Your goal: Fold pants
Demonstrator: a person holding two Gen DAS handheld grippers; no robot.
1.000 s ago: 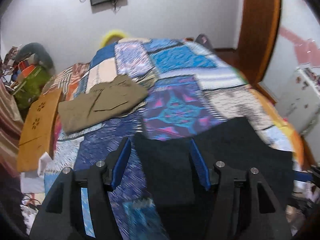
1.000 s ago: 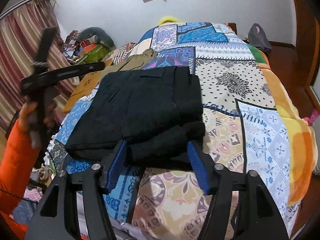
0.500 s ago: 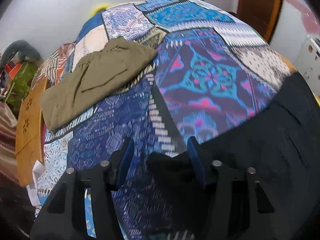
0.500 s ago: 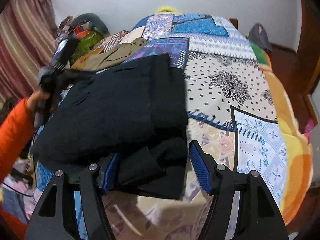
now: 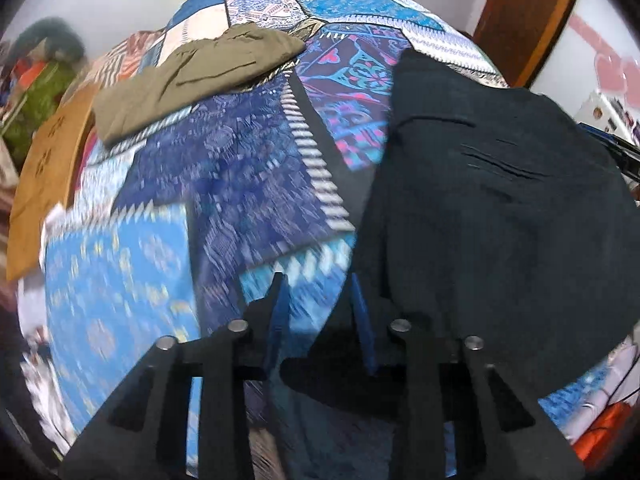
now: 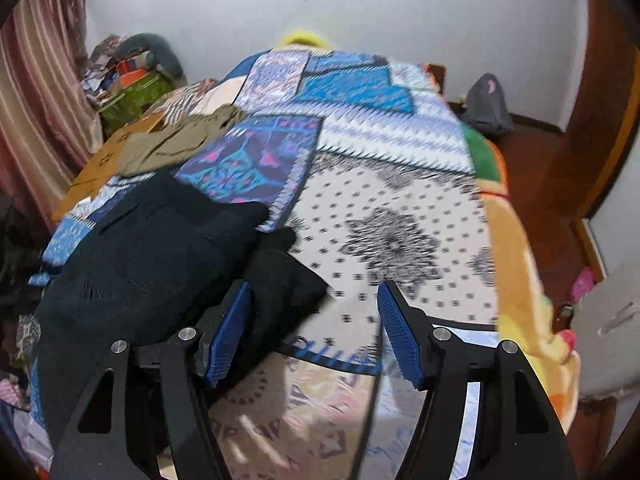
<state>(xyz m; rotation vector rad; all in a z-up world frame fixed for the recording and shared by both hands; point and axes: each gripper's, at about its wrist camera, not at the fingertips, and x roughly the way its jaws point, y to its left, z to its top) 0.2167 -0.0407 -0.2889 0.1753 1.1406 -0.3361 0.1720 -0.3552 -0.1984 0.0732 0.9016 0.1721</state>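
Observation:
Black pants point(image 5: 500, 200) lie folded on the patchwork bedspread point(image 5: 240, 184), filling the right of the left wrist view. My left gripper point(image 5: 316, 280) points down at their left edge. Its jaws are closing, with bedspread showing between the tips and dark cloth low between the fingers; the pads are not pressing on it. In the right wrist view the black pants point(image 6: 152, 248) sit at the left. My right gripper point(image 6: 314, 286) stands open, its left finger over a loose corner of them and bare bedspread point(image 6: 400, 220) under the rest of the gap.
Folded olive pants point(image 5: 200, 76) lie farther up the bed, also seen as olive pants point(image 6: 176, 144) in the right view. A wooden board point(image 5: 44, 184) runs along the bed's left side. Clutter and a striped curtain point(image 6: 36, 100) stand at the left, a door point(image 6: 600, 120) at the right.
My left gripper dropped toward the bed and its jaws narrowed. My right gripper slid right, so the black cloth now sits mostly outside its gap. The hand with the other gripper left the right view.

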